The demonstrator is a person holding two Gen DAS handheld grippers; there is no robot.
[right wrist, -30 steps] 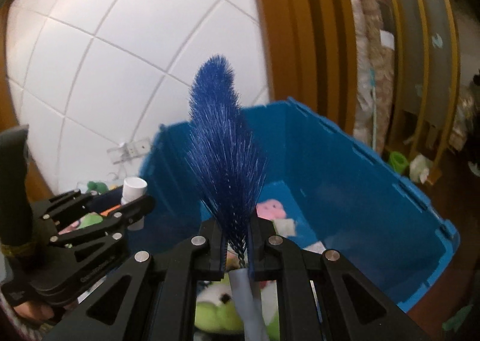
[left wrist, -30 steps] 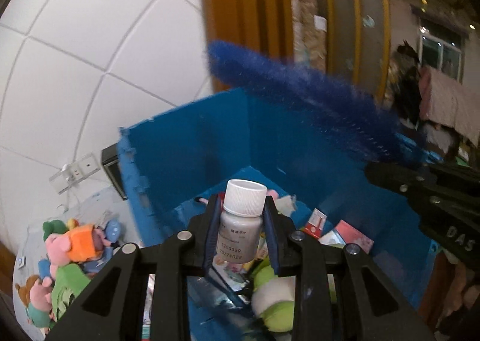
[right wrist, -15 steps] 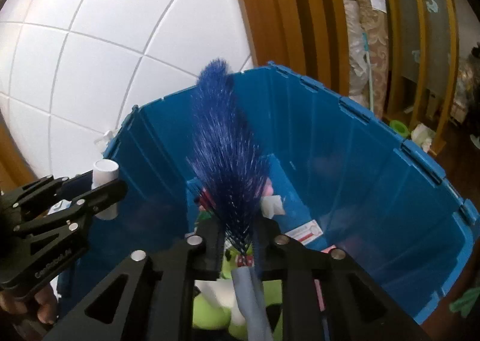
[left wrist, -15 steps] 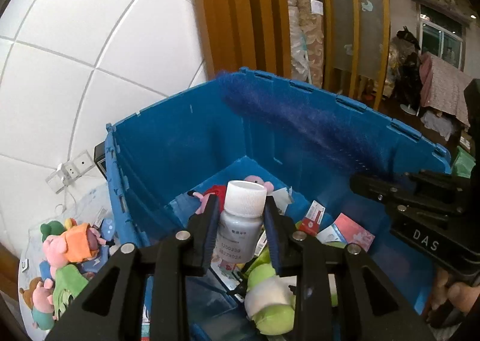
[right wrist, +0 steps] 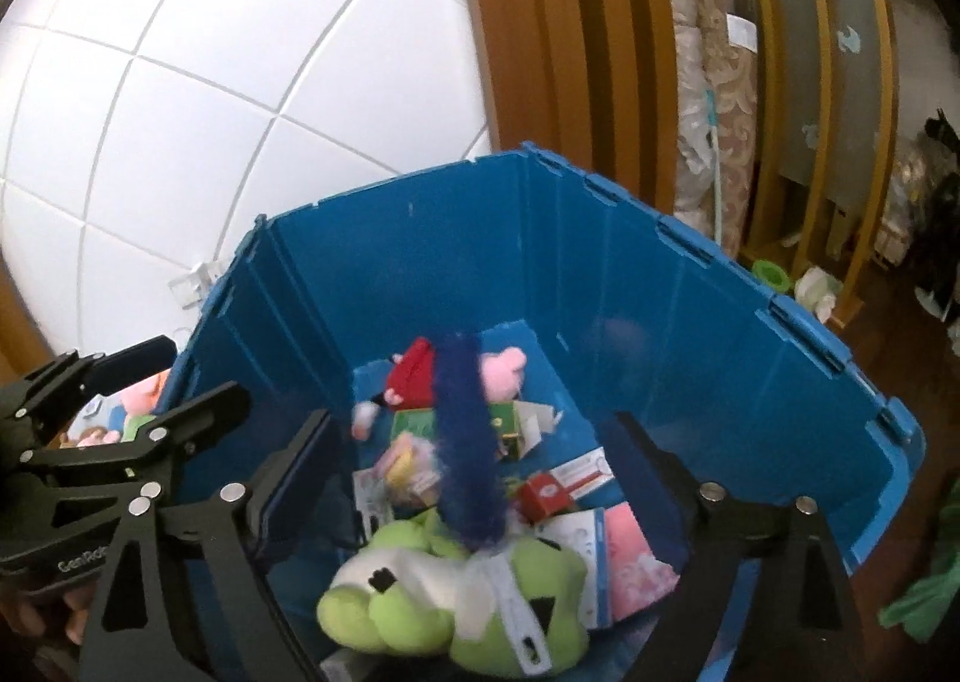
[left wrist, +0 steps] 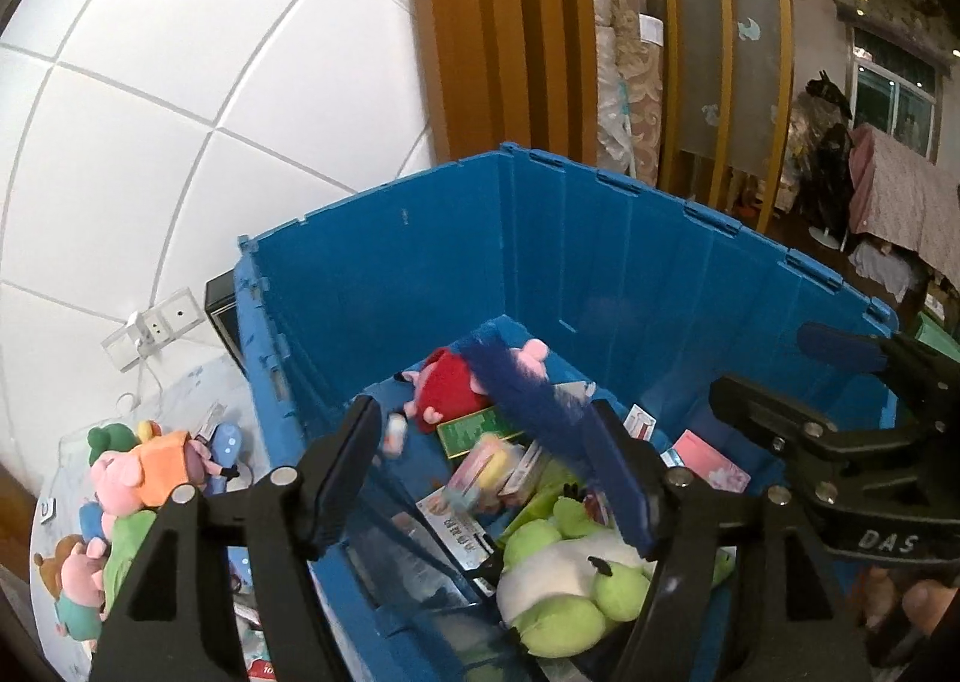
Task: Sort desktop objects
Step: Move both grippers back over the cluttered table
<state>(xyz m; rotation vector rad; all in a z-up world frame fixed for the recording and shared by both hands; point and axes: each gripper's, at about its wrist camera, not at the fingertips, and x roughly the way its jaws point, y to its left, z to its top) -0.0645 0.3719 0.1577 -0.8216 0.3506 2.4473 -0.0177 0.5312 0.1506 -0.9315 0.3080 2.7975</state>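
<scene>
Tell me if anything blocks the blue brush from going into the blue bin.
Nothing visible does. The blue brush is already inside the walls of the blue bin, its lower end over the green plush lying there.

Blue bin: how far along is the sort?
Done: the blue brush is inside the blue bin, over the green plush. In hand: nothing; left gripper and right gripper are both open above it. Left: the plush toys beside the bin, not yet sorted.
</scene>
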